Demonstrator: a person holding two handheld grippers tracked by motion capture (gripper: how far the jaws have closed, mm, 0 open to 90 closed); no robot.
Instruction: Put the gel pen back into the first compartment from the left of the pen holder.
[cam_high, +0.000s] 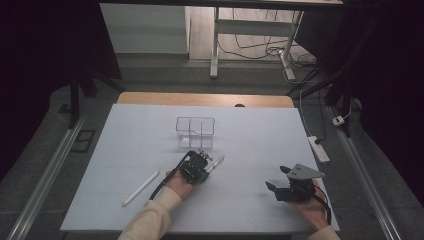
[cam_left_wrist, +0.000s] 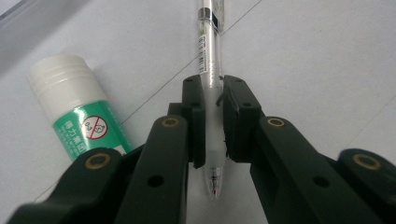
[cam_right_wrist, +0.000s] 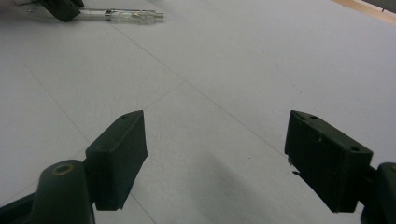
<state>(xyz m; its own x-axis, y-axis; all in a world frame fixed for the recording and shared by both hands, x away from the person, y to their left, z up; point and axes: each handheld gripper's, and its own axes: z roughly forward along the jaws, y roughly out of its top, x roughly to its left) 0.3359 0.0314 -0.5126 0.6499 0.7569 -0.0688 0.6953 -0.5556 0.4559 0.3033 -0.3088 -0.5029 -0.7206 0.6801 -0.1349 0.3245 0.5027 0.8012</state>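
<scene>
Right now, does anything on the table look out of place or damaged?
Nothing looks damaged or spilled. The left gripper is shut on the clear pen, a glue stick lies beside it, and the right gripper waits open over bare table.

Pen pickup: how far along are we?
Done: the left tongs have closed on the clear pen, pads pressing its barrel. In hand: the pen lies flat on the white table, not yet lifted. Left: likely moving it to the clear divided box, which looks empty. The glue stick and white stick lie untouched. The right tongs are open, idle.
</scene>
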